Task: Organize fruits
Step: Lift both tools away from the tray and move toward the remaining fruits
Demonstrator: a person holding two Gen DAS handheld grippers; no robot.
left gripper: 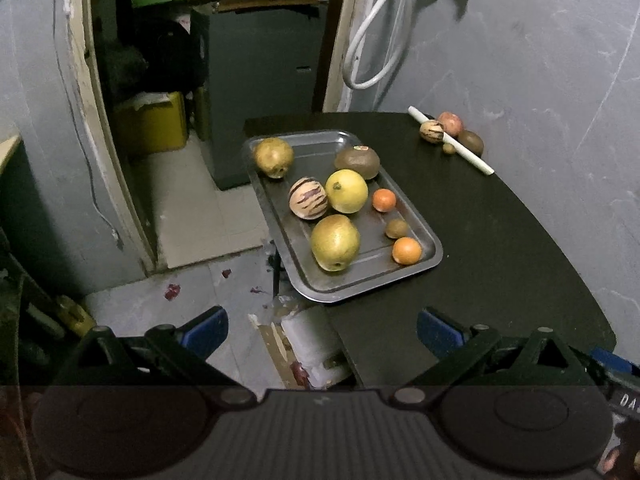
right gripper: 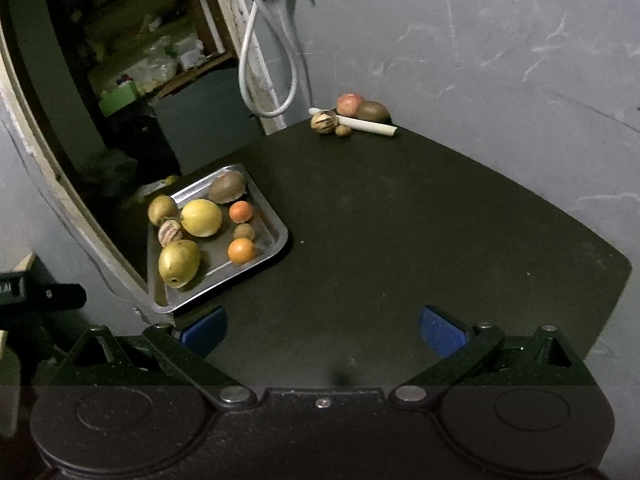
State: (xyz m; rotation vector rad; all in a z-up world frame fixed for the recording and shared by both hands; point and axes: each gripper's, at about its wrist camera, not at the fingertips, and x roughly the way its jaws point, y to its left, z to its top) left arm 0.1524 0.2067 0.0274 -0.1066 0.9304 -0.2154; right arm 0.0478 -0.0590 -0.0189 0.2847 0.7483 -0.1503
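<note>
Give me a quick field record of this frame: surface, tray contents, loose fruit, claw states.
surface: dark table
tray: metal tray at the table's left edge, overhanging it
in tray: eight fruits, including two small oranges
loose fruit: four by the wall, far corner, around a white stick
left claw: open, empty
right claw: open, empty

The left wrist view is taken from above the table's (left gripper: 500, 280) near-left edge, angled down over the tray (left gripper: 434, 248); the right wrist view is set further right, well back; tray (right gripper: 280, 236) and table (right gripper: 400, 240) are shared by both.
</note>
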